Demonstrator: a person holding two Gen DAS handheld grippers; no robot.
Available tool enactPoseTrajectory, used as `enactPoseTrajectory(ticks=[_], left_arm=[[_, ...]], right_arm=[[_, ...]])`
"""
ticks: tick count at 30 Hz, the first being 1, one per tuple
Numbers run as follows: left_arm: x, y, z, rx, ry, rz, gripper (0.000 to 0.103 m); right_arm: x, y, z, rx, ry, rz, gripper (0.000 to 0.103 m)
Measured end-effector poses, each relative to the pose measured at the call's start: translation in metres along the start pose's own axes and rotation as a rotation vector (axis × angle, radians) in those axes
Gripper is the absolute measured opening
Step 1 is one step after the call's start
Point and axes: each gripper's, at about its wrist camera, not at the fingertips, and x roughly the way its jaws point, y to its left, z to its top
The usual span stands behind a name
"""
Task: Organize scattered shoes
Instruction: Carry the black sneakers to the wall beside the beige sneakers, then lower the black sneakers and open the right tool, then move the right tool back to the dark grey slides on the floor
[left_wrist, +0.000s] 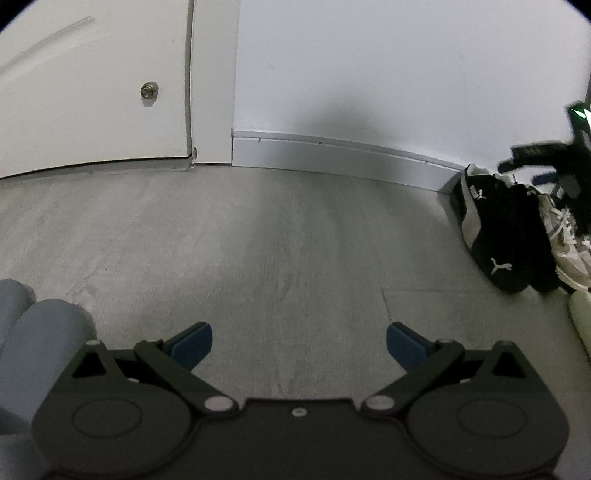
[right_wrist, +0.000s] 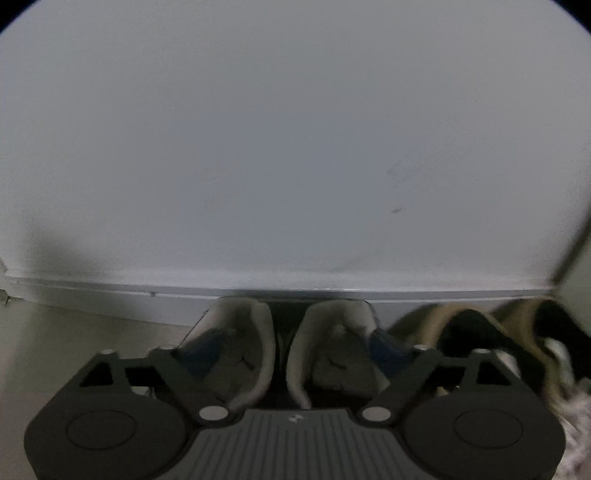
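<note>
Right gripper (right_wrist: 295, 354) spread wide over 2 black shoes (right_wrist: 240, 354), blue pads (right_wrist: 201, 354) inside the openings; grip on them: cannot tell.
Heels at the baseboard (right_wrist: 110, 295); 2 more shoes (right_wrist: 465, 332) alongside. Left gripper (left_wrist: 298, 345) wide, empty, over bare floor (left_wrist: 277, 240) at the door (left_wrist: 92, 92) corner.

The left wrist view looks low across the floor (left_wrist: 288, 240) toward the baseboard (left_wrist: 343, 162), shoes far right of its tongs. The right wrist view faces that baseboard closely, directly above shoes

Spread right tool (right_wrist: 291, 354) over paired shoes (right_wrist: 240, 350)
</note>
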Motion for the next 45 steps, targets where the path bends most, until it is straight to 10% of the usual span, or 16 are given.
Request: enactPoseTrajectory(ticks=[7, 20, 31, 45], left_arm=[[-0.012, 0.0, 0.002, 0.024, -0.031, -0.001, 0.102], [-0.038, 0.015, 0.011, 0.003, -0.11, 0.027, 0.102], [-0.097, 0.075, 0.024, 0.064, -0.134, 0.207, 0.102], [-0.18, 0.218, 0.0, -0.251, -0.237, 0.421, 0.102]], right_arm=[[-0.033, 0.07, -0.104, -0.146, -0.024, -0.057, 0.096], [-0.037, 0.098, -0.147, -0.252, 0.048, -0.181, 0.09], [-0.111, 0.144, -0.131, -0.06, 0.028, 0.05, 0.089], [-0.165, 0.337, -0.071, -0.009, 0.156, 0.544, 0.09]])
